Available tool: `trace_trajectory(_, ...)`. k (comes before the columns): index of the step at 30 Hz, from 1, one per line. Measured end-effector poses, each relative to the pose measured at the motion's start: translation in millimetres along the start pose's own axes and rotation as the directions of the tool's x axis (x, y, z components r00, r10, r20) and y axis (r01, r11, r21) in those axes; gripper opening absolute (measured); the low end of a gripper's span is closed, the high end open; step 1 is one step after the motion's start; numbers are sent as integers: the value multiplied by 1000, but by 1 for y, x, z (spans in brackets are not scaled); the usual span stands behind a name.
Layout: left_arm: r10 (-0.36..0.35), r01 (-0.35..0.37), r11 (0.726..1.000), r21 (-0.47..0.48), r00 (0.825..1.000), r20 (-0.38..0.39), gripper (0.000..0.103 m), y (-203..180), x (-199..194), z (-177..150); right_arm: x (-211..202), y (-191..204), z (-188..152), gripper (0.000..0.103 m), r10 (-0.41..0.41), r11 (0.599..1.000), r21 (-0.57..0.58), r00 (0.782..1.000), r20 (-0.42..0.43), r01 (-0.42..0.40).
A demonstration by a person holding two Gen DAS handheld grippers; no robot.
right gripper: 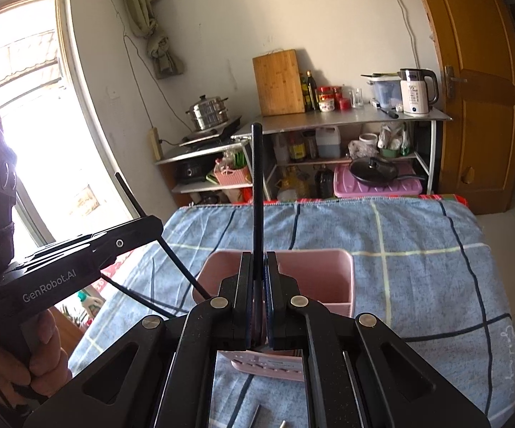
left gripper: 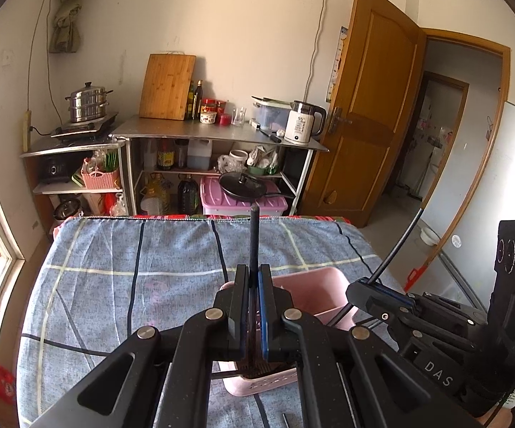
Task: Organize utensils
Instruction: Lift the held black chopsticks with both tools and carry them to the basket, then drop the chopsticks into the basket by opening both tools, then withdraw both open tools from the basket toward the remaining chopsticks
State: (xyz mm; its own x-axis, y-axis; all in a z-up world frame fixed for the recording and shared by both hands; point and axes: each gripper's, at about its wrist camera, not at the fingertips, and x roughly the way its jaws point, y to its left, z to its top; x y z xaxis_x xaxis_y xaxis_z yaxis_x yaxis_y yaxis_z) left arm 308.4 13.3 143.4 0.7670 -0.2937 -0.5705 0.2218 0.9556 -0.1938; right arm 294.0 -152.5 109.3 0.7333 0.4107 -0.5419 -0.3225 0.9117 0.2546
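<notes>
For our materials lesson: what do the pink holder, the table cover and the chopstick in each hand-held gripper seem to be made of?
Pink holder: likely plastic, with smooth matte moulded walls and a slotted base.
Table cover: woven cloth, blue check, with a fuzzy texture and stitched hem.
Chopstick in the left hand-held gripper and the one in the right hand-held gripper: thin, dark and matte; plastic, lacquered wood or metal, unclear.

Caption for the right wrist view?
Right gripper shut on a chopstick above the pink holder.

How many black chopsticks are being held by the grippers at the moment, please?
2: one chopstick clamped upright in the left gripper, the other chopstick in the right gripper, both over the pink holder.
</notes>
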Motion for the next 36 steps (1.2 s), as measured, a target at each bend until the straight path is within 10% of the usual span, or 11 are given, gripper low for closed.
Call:
trace_trajectory(20, 20, -20, 1000, -7, 996, 87, 9, 0, -51, -5, -43, -5, -2, 13, -10, 1000, -4, 1000, 26, 10)
trace_trajectory(36, -1, 2, 1000, -5, 992, 129, 9, -31, -124, -98, -128, -5, -74, 13, -23, 999, -21, 996, 87, 25)
